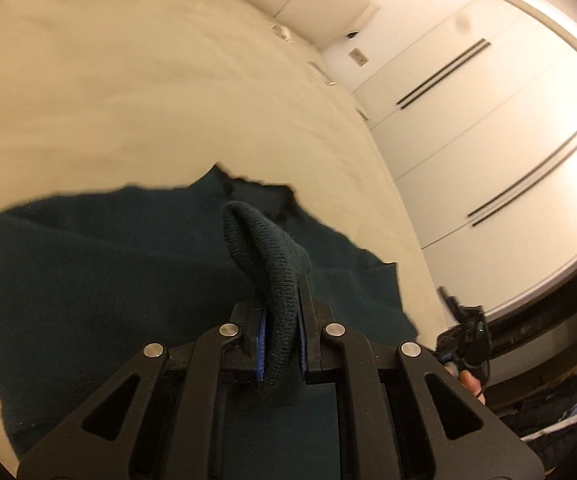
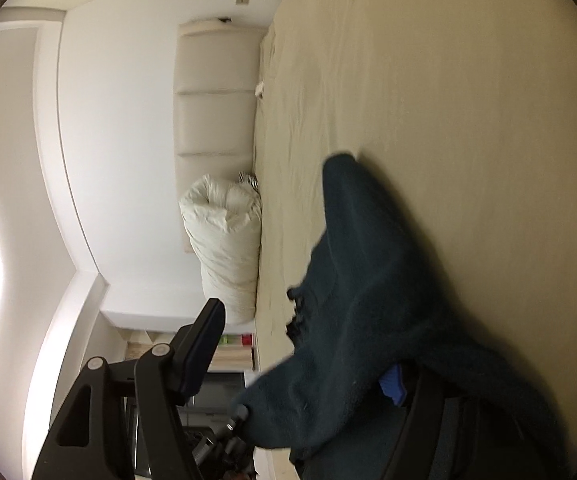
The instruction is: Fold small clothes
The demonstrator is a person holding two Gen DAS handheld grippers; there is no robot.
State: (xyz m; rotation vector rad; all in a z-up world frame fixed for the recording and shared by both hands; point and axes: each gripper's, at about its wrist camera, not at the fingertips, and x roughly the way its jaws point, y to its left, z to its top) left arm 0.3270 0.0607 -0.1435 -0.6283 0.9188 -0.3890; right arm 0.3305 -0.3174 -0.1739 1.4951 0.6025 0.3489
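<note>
Sweater [image 1: 88, 264]: one, on bed [image 1: 128, 100] | left gripper [image 1: 280, 320] pinching its fold | right gripper [image 2: 308, 364] jaws spread, cloth draped over

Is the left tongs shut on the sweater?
Shut: left tongs pinch a bunched fold of the dark teal sweater between both blue pads.

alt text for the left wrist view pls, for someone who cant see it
The left gripper has its fingers shut on a ribbed fold of a dark teal knit garment that lies spread on a cream bed. White wardrobe doors stand to the right.
</note>
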